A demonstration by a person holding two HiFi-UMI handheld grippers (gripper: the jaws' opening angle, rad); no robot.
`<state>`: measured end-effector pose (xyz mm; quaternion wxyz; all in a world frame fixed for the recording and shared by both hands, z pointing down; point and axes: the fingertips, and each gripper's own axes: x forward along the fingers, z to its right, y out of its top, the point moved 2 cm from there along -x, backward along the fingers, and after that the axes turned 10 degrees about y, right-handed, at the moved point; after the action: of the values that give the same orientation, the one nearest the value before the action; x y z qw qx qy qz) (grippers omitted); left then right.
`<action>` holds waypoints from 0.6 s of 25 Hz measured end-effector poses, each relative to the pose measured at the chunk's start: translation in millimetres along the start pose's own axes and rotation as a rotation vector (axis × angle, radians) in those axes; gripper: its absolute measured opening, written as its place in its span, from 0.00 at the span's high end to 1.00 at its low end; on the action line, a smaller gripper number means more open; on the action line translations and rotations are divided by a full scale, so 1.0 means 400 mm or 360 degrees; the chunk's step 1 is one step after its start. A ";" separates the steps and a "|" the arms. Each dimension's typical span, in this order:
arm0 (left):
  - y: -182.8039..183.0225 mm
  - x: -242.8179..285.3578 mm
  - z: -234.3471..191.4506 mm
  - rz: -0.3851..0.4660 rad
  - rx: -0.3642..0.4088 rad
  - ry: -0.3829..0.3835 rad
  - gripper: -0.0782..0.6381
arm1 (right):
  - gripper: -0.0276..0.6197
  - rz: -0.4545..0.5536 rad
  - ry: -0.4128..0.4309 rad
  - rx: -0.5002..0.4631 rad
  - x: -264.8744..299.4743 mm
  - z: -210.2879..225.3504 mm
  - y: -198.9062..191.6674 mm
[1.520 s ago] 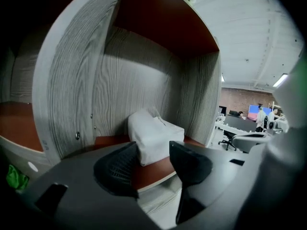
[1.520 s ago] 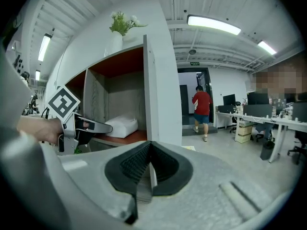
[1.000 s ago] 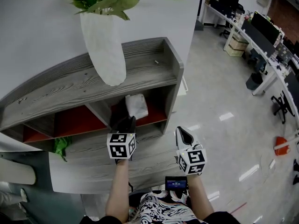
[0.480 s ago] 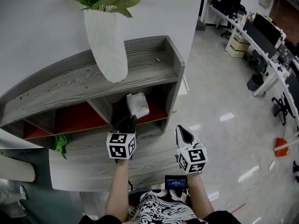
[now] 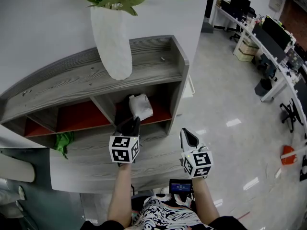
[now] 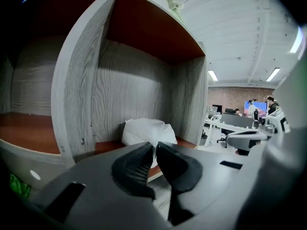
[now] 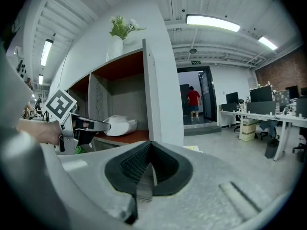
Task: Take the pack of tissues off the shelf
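The white pack of tissues (image 5: 140, 107) lies in the right-hand compartment of the grey wooden shelf (image 5: 72, 87), on its red floor. My left gripper (image 5: 133, 121) reaches into that compartment from the front. Its jaws have just been closing, and in the left gripper view the tips (image 6: 154, 145) pinch a thin white edge of the pack (image 6: 144, 131). My right gripper (image 5: 188, 134) hangs in front of the shelf's right end, shut with nothing in it (image 7: 149, 143). The right gripper view shows the pack (image 7: 117, 125) with the left gripper (image 7: 103, 125) at its near end.
A white vase (image 5: 111, 42) with green leaves stands on the shelf's top board. A green thing (image 5: 62, 142) lies at the lower left of the shelf. To the right there is shiny floor, with desks and chairs (image 5: 268, 47) farther off. A person (image 7: 193, 99) stands in a far doorway.
The head view has drifted slightly. Both grippers and the pack keep their places.
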<state>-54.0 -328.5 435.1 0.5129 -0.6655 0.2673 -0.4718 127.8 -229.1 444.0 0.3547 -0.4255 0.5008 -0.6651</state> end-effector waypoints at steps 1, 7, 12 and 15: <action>0.001 -0.003 0.003 0.0005 0.0000 -0.0001 0.86 | 0.95 0.0003 0.0004 -0.0001 -0.002 0.001 0.001; 0.009 -0.031 0.017 0.0040 0.0000 0.0004 0.86 | 0.95 0.0029 0.0041 0.0021 -0.015 -0.001 0.005; 0.020 -0.057 0.032 0.0079 -0.0003 0.0017 0.87 | 0.95 0.0029 0.0068 0.0023 -0.035 -0.008 -0.004; 0.021 -0.074 0.040 0.0091 -0.0001 0.0027 0.87 | 0.95 0.0042 0.0081 0.0021 -0.047 -0.011 -0.001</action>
<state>-50.7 -299.5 416.5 0.5238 -0.6538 0.2907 -0.4623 131.1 -210.5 439.9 0.3533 -0.3995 0.5109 -0.6742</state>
